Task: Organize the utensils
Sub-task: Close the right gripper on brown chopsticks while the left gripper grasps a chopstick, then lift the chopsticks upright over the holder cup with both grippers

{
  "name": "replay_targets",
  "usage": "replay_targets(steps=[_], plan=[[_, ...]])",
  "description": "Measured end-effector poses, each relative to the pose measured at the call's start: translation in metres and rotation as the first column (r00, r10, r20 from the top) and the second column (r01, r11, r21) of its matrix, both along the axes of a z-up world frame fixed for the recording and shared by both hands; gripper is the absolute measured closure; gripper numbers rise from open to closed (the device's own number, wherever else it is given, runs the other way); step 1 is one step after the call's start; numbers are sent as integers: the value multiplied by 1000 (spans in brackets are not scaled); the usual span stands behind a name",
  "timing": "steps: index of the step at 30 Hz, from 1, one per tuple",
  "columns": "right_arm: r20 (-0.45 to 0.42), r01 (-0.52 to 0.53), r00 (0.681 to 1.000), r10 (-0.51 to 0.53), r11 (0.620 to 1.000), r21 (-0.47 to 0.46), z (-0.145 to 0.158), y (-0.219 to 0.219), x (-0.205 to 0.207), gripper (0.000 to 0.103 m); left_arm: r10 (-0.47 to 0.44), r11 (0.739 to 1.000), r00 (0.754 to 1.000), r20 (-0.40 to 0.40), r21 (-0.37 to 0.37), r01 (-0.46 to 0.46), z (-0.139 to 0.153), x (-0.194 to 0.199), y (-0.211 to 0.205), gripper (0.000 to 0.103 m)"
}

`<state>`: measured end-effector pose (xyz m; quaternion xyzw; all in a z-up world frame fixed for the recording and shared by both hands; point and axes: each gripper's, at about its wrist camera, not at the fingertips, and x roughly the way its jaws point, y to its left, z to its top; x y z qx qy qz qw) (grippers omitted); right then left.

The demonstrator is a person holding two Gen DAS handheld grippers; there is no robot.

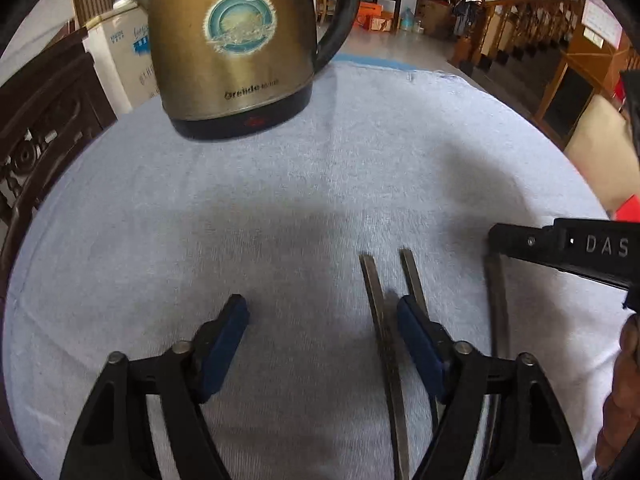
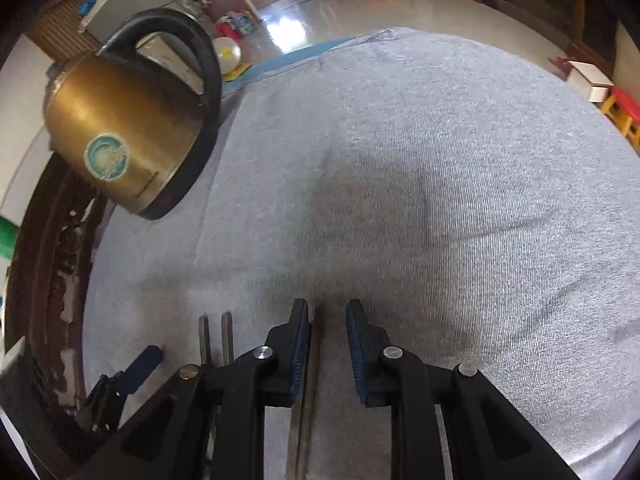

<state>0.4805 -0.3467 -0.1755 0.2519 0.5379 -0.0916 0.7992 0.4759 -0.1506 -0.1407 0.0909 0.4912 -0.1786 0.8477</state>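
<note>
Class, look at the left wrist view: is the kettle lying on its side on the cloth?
No, the kettle stands upright on its black base on the grey cloth, handle pointing right.

A round table draped in a pale grey-blue towel [image 1: 320, 168] carries a brass-coloured electric kettle [image 1: 232, 52] on its black base, standing upright well ahead of the left gripper [image 1: 322, 334]. Two slim metal utensil handles [image 1: 382, 320] lie side by side on the cloth by that tool's right-hand finger. A third handle [image 2: 314, 360] lies on the cloth between the right gripper's fingers.
</note>
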Motion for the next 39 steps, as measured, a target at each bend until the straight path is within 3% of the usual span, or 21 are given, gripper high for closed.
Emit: replay_targets(steps=[2,3,4,5,7,12,21,28,39], plan=[[-17,-13,1000,12,998,-54,1,8,4,83,0,1000,1000,15,-3,0,2,4,3,41],[-26,-27,999,25,995,-94,2,14,6,86,-4,1000,1000,24,-6,5,2,5,3,56],[-37,-46,998,41,991,-124,1,19,7,97,-13,1000,999,35,-9,13,2,3,2,75],[-36,-59,998,54,987,-149,2,24,7,97,-27,1000,999,39,-15,28,3,2,3,84],[-30,-63,998,60,988,-139,3,24,4,97,-46,999,998,38,-17,47,3,1,4,94],[60,-65,996,68,996,-56,16,12,-20,97,-20,996,1000,11,-88,21,7,-9,32,98],[279,12,960,-7,1000,-18,66,-20,-98,97,105,959,990,95,-272,-75,60,-56,109,98],[463,134,878,-123,991,10,114,-40,-189,97,197,919,960,198,-378,-111,110,-115,160,98],[674,258,717,-178,966,-18,196,-23,-318,97,350,833,890,294,-531,-152,149,-223,195,98]])
